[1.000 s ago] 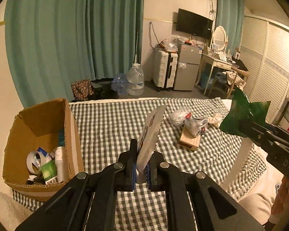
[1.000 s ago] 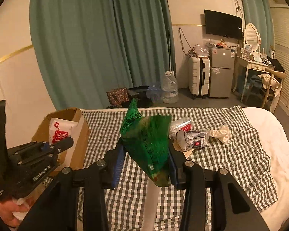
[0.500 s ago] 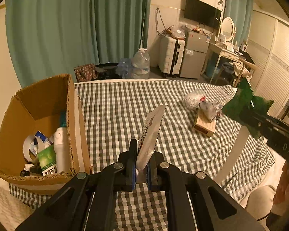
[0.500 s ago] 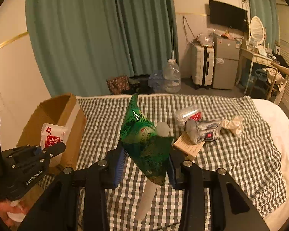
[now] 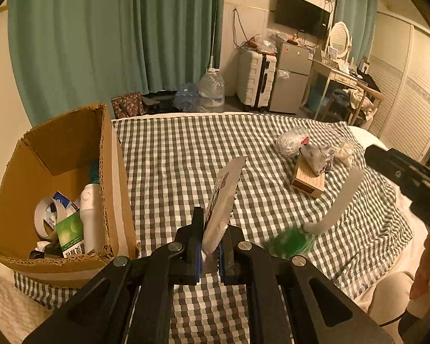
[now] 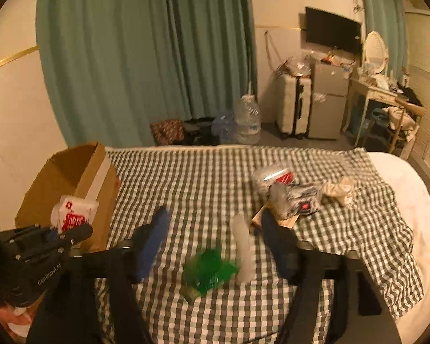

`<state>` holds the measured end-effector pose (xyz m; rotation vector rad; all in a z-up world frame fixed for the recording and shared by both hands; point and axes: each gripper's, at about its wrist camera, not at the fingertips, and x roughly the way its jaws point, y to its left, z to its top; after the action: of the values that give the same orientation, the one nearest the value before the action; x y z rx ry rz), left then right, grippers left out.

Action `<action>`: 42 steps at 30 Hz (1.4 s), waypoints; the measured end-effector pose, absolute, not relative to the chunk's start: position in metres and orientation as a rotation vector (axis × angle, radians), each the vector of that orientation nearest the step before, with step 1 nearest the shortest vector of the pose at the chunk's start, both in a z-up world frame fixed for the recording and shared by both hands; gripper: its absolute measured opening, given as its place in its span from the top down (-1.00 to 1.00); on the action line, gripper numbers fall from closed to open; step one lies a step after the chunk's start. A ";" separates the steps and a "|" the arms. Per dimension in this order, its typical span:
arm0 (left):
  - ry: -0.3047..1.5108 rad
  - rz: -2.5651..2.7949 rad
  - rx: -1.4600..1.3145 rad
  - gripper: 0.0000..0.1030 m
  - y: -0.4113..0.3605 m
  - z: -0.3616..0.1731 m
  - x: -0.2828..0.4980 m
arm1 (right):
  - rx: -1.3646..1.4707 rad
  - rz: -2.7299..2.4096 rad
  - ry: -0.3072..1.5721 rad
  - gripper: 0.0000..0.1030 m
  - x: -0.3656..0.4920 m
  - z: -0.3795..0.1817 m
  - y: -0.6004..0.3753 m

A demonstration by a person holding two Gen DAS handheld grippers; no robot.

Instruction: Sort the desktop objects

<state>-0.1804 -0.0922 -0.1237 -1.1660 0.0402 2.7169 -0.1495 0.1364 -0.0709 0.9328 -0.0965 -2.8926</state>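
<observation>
My left gripper is shut on a white snack packet with red print, which stands upright between the pads. From the right wrist view this packet hangs just in front of the cardboard box. The jaws of my right gripper are opening and stand wide apart. A green packet, blurred, is below them on the checked cloth, free of both pads. The left wrist view shows the green packet low on the cloth. A pale whitish stick leans beside it.
The open cardboard box at the left holds a tape roll, a white bottle and a green-white carton. At the right of the cloth lie a wooden block, a clear plastic bundle and a silver packet. White bedding borders the far right.
My right gripper's jaws have spread and the green packet has dropped out of them down to the cloth. Both grippers have sunk a little. The left still grips its white packet.
</observation>
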 end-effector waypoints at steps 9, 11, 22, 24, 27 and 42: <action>0.055 2.710 -1.179 0.86 -0.087 -0.128 -0.178 | 1.059 -2.796 -0.118 0.34 -0.157 -0.091 0.145; 0.055 2.708 -1.192 0.86 -0.088 -0.132 -0.180 | 1.096 -2.797 -0.104 -0.13 -0.155 -0.106 0.147; 0.057 2.680 -1.270 0.86 -0.091 -0.153 -0.188 | 1.418 -2.637 -0.008 -0.18 -0.164 -0.212 0.129; 0.063 2.681 -1.278 0.86 -0.090 -0.156 -0.189 | 1.448 -2.613 0.014 -0.18 -0.168 -0.222 0.122; 0.075 2.682 -1.287 0.86 -0.091 -0.160 -0.192 | 1.487 -2.590 0.018 -0.18 -0.175 -0.236 0.115; 0.077 2.683 -1.269 0.86 -0.093 -0.148 -0.189 | 1.379 -2.662 -0.023 0.39 -0.173 -0.192 0.125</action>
<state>-0.1888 -0.0935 -0.1483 -1.2689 0.0773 2.6829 -0.1726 0.1247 -0.1917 1.3789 -0.0234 -2.6616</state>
